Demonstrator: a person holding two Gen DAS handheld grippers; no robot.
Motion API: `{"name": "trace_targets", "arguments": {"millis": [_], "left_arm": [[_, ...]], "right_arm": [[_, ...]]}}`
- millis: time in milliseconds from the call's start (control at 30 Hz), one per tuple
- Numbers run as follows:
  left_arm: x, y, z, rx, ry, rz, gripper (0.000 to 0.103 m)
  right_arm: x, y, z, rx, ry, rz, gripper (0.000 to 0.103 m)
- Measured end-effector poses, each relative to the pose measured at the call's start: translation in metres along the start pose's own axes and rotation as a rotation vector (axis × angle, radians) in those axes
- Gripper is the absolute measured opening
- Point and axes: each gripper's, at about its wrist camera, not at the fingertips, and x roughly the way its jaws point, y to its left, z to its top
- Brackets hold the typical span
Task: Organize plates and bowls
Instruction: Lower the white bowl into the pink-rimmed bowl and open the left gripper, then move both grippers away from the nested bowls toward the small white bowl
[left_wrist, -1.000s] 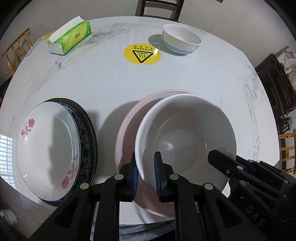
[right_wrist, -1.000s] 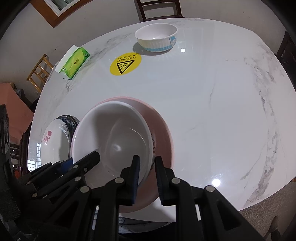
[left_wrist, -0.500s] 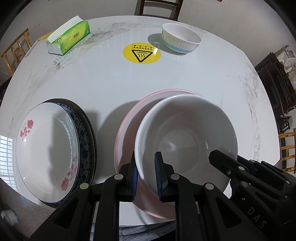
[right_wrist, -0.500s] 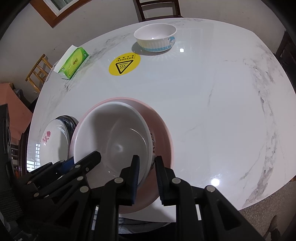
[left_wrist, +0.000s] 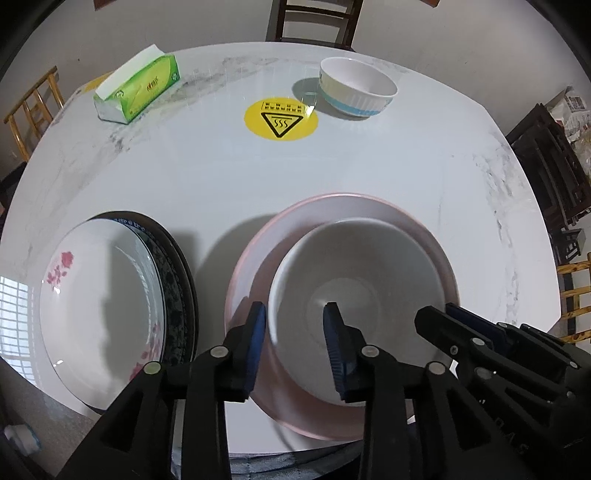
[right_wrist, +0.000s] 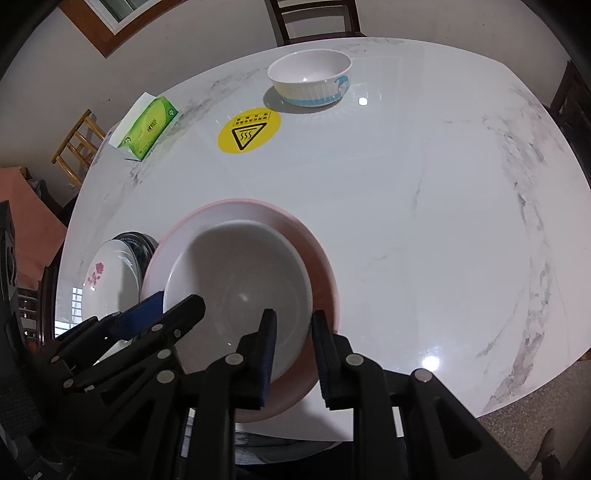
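A large white bowl (left_wrist: 354, 288) (right_wrist: 236, 280) sits inside a wider pink bowl (left_wrist: 332, 210) (right_wrist: 322, 266) near the table's front edge. My left gripper (left_wrist: 294, 326) straddles the white bowl's left rim. Its jaws are opening and the pads stand clear of the rim. My right gripper (right_wrist: 294, 328) is shut on the bowl's right rim, one pad inside and one between the two bowls. To the left, a white plate with pink flowers (left_wrist: 96, 302) (right_wrist: 107, 280) lies on a dark patterned plate (left_wrist: 173, 280). A small white bowl with a blue band (left_wrist: 356, 88) (right_wrist: 310, 79) stands at the far side.
The round white marble table (left_wrist: 184, 184) carries a green tissue box (left_wrist: 140, 90) (right_wrist: 147, 125) at the far left and a yellow warning sticker (left_wrist: 280, 120) (right_wrist: 248, 130) near the small bowl. Wooden chairs (left_wrist: 310, 22) ring the table. Its right half (right_wrist: 443, 221) is bare marble.
The left gripper's jaws have spread apart and let go of the white bowl's rim. The bowl has sunk lower into the pink bowl. The right gripper looks unchanged.
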Motion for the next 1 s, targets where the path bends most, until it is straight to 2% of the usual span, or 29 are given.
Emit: {"name": "trace_targets", "arguments": {"millis": [300,467,767,1000], "left_arm": [[-0.005,0.001,0.000,0.016,-0.036,0.028,0.036],[-0.009,0.002,0.000,0.023,-0.064,0.009,0.043],[-0.018,-0.002,0.001,0.049,-0.088,0.001,0.045],[-0.033,-0.005,0.005,0.077,-0.143,0.015,0.045]], "right_arm": [[-0.006,0.000,-0.002,-0.011,-0.017,0.009,0.022],[-0.014,0.001,-0.001,-0.035,-0.052,0.001,0.023],[-0.033,0.000,0.005,-0.065,-0.089,0.019,0.023],[-0.043,-0.009,0.015,-0.088,-0.112,0.016,0.023]]}}
